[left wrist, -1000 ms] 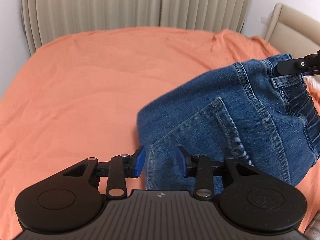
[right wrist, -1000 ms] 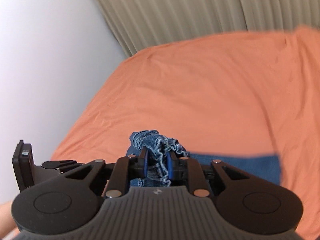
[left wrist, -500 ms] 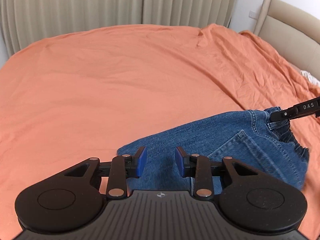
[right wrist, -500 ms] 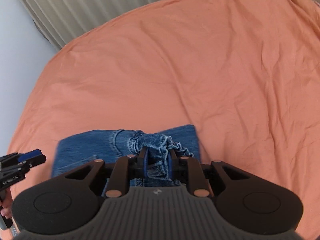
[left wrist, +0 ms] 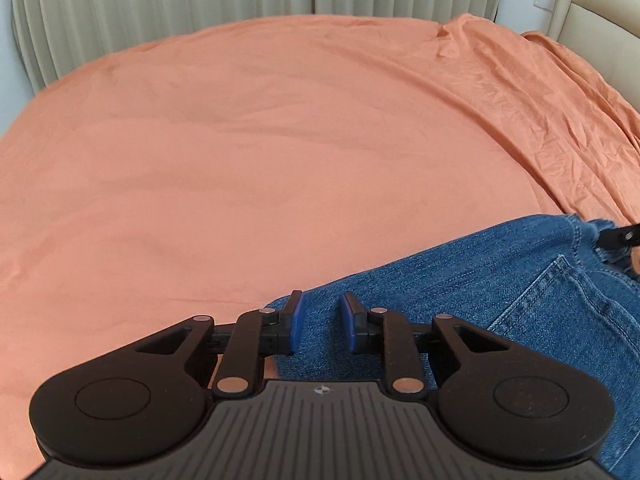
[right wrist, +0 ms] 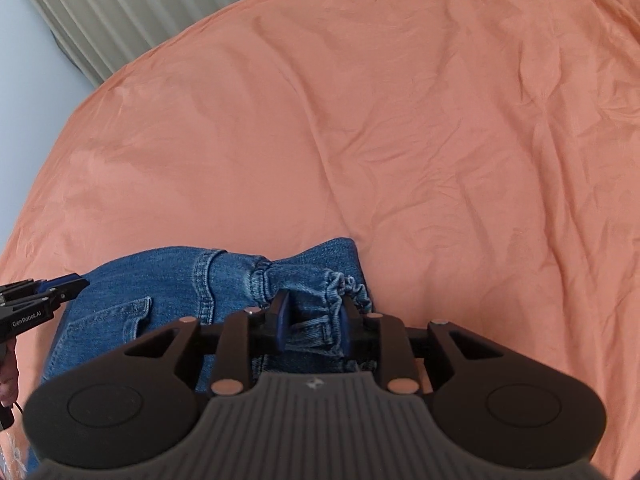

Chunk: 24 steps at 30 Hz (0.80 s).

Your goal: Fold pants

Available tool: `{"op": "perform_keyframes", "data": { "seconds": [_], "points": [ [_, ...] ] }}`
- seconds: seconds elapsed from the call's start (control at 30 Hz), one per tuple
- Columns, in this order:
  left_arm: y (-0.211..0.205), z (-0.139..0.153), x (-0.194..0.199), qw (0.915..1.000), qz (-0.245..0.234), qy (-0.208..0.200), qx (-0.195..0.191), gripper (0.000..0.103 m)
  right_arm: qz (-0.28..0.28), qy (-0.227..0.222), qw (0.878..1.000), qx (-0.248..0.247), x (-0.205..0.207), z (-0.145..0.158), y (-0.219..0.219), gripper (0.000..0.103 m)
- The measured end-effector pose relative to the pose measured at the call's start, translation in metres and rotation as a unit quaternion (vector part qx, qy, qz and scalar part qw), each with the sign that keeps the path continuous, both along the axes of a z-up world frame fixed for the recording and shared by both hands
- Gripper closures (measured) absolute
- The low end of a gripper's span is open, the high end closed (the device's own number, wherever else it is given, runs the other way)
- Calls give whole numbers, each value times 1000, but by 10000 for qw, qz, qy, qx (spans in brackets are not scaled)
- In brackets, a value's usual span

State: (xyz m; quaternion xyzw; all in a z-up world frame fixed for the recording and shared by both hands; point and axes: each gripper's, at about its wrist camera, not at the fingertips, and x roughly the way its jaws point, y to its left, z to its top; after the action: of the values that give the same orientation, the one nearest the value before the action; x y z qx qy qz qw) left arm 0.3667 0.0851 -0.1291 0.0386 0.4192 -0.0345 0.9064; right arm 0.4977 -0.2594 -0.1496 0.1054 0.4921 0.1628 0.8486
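Observation:
Blue jeans [left wrist: 500, 300] lie folded on the orange bed sheet [left wrist: 240, 160], back pocket up. My left gripper [left wrist: 322, 322] hovers over their left folded edge. Its jaws are closing but still apart, with denim under the gap and not pressed by the pads. In the right wrist view the jeans [right wrist: 160, 288] show their gathered elastic waistband [right wrist: 340, 284]. My right gripper [right wrist: 314, 320] straddles that waistband; its jaws are opening and the pads stand off the fabric. Each gripper also shows in the other's view: the right gripper [left wrist: 620, 236] and the left gripper [right wrist: 44, 292].
The orange sheet [right wrist: 400, 120] stretches wide beyond the jeans, wrinkled toward the right. Pleated beige curtains [left wrist: 200, 0] hang behind the bed, and a beige headboard [left wrist: 592, 32] stands at the far right. A hand [right wrist: 8, 380] holds the left gripper's handle.
Both grippers came down and the jeans went from hanging to lying flat on the bed. The right jaws widened off the waistband they pinched. The left jaws narrowed.

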Motion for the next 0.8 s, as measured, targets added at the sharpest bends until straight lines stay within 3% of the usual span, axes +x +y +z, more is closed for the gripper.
{"op": "perform_keyframes", "data": {
  "seconds": [0.07,0.2,0.4,0.57,0.6,0.67,0.8],
  "points": [
    [-2,6,-9,9998,-98,-112,98,76,-56,-220,9997,14,-11,13,-6,74],
    [3,18,-44,9993,-187,-313,17,75,28,-839,9953,-480,-60,42,-15,73],
    [-4,38,-100,9991,-261,-342,0,71,-141,-1247,9902,-612,-133,46,-23,74],
    [-23,55,-150,9978,-512,-408,29,49,-874,-1353,9869,-101,-182,29,-38,70],
    [-28,55,-159,9976,-581,-388,39,48,-1059,-1377,9848,-54,-187,21,-40,59],
    [-36,53,-175,9969,-726,-300,52,44,-1510,-1324,9795,130,-191,7,-44,46],
    [-50,43,-203,9951,-944,-231,170,35,-2120,-913,9603,1570,-188,-25,-71,47]
  ]
}}
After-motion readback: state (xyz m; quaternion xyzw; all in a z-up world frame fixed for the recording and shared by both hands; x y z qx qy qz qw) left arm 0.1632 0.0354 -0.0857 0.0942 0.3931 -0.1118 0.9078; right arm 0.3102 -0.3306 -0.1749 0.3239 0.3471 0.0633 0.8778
